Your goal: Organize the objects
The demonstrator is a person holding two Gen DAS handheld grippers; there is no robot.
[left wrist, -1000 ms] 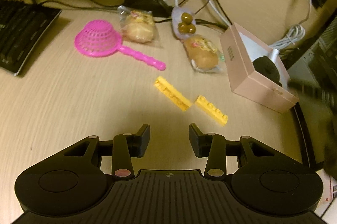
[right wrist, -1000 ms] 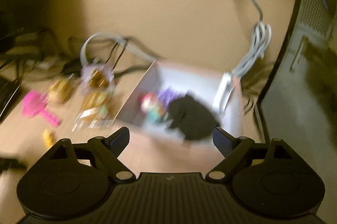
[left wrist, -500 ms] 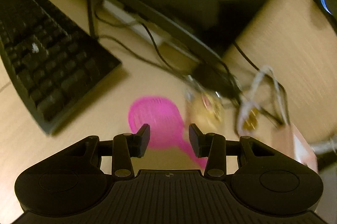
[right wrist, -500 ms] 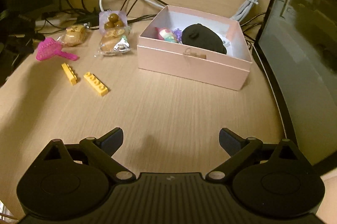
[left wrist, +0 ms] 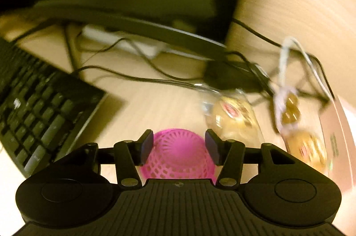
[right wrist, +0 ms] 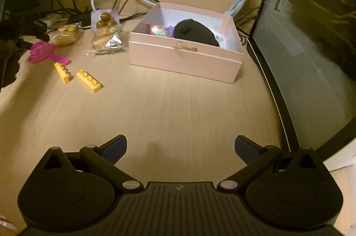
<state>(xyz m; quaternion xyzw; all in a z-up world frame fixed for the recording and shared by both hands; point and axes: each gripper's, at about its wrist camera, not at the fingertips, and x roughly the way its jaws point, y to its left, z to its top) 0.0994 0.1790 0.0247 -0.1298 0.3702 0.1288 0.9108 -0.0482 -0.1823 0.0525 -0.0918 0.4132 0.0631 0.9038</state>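
Note:
A pink plastic strainer lies dome-up on the wooden desk, and in the right wrist view the strainer sits at the far left. My left gripper hovers over it with the dome between the fingers; its jaws are opening and the pads do not press on it. My right gripper is opening wide over bare desk with nothing between its fingers. Ahead of it stands an open pink box holding a black object and small colourful items. Two yellow bricks lie left of the box.
Two wrapped snack packets and a packet of brown balls lie behind the bricks. A black keyboard is left of the strainer. Cables and a monitor stand fill the back. A computer case borders the desk on the right.
The left gripper swung from the yellow bricks over to the strainer, which now lies between its wider fingers. The right gripper drew back from the box and opened further.

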